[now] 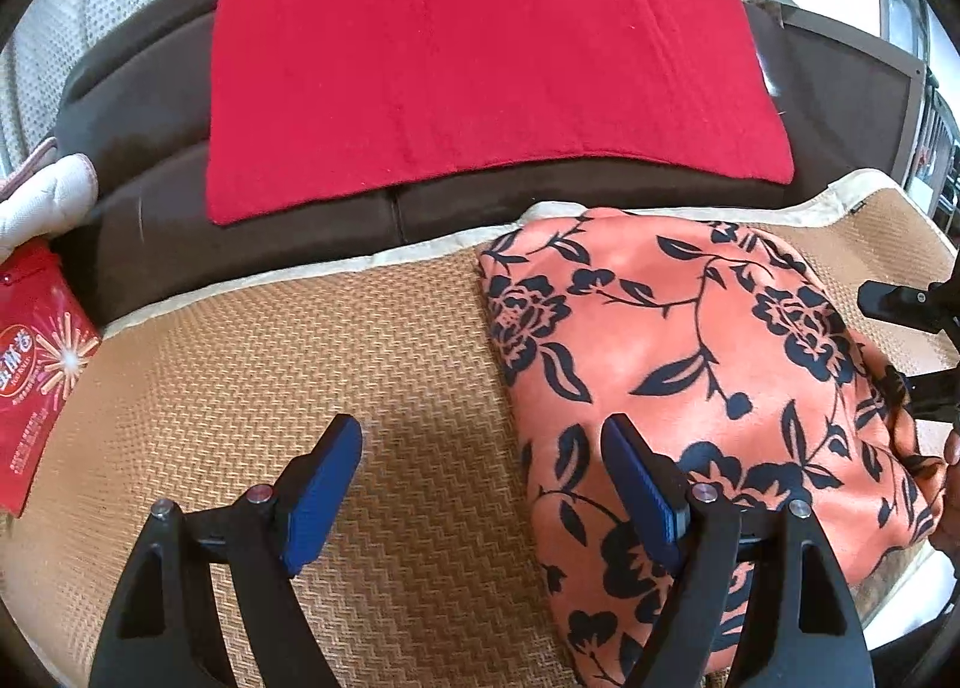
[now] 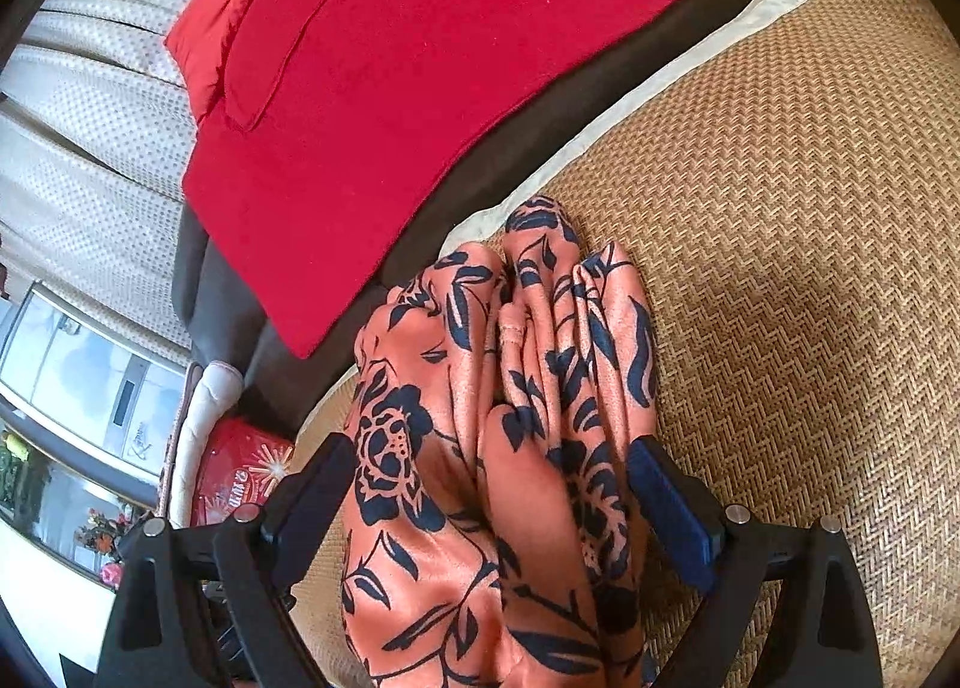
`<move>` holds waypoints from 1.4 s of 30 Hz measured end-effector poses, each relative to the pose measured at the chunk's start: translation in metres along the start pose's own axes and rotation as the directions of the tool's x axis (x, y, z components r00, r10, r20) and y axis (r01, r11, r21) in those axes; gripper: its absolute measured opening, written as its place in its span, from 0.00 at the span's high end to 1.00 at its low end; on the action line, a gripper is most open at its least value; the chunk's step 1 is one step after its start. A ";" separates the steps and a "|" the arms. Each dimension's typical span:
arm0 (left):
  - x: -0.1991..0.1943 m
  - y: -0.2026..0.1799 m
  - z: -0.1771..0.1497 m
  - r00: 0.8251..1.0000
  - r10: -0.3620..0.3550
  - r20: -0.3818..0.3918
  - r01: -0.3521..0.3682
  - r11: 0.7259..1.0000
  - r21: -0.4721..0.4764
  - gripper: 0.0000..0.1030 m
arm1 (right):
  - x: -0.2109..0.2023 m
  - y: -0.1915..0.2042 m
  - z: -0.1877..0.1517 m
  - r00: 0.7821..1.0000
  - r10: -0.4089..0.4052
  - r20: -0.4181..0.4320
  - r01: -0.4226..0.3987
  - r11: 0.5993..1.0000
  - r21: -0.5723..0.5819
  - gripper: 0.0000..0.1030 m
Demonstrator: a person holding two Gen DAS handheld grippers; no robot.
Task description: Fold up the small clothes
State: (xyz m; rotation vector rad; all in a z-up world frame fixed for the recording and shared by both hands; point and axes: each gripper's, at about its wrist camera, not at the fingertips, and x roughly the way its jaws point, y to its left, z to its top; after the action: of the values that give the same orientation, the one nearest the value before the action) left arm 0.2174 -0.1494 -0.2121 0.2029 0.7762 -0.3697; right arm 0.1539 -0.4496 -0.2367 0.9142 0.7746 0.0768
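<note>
Folded orange garment with black floral print [image 1: 690, 364] lying on woven tan mat [image 1: 270, 364], right of centre; left gripper [image 1: 480, 484] and right gripper [image 2: 492, 502] both hovering released, grasping nothing

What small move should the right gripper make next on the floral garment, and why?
Probably ease the right gripper back off the floral garment. Its jaws stand open with bunched folds between them, unpinched, and the garment already lies as a compact bundle on the woven mat. The left gripper is open beside it.
</note>
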 end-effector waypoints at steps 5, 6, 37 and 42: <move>0.001 -0.002 0.002 1.000 0.012 0.007 -0.013 1.000 0.015 0.20 | -0.002 -0.005 0.005 1.000 -0.002 0.003 0.002 1.000 0.016 0.09; 0.000 -0.003 0.001 1.000 0.016 0.009 -0.017 1.000 0.021 0.20 | -0.005 -0.008 0.005 1.000 0.001 0.003 -0.001 1.000 0.021 0.09; 0.038 -0.005 -0.002 0.858 -0.502 -0.108 0.456 0.843 -0.286 0.27 | 0.028 0.007 -0.019 0.996 -0.058 -0.069 0.050 0.992 -0.113 0.42; 0.028 0.004 -0.002 0.873 -0.480 -0.087 0.440 0.851 -0.286 0.48 | 0.028 0.027 -0.028 0.996 -0.089 -0.023 0.084 0.982 -0.170 0.50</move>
State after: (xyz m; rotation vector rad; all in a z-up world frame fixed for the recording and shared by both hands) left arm 0.2363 -0.1525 -0.2332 -0.2122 1.0203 -0.7103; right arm 0.1635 -0.4032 -0.2427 0.7190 0.8223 0.0790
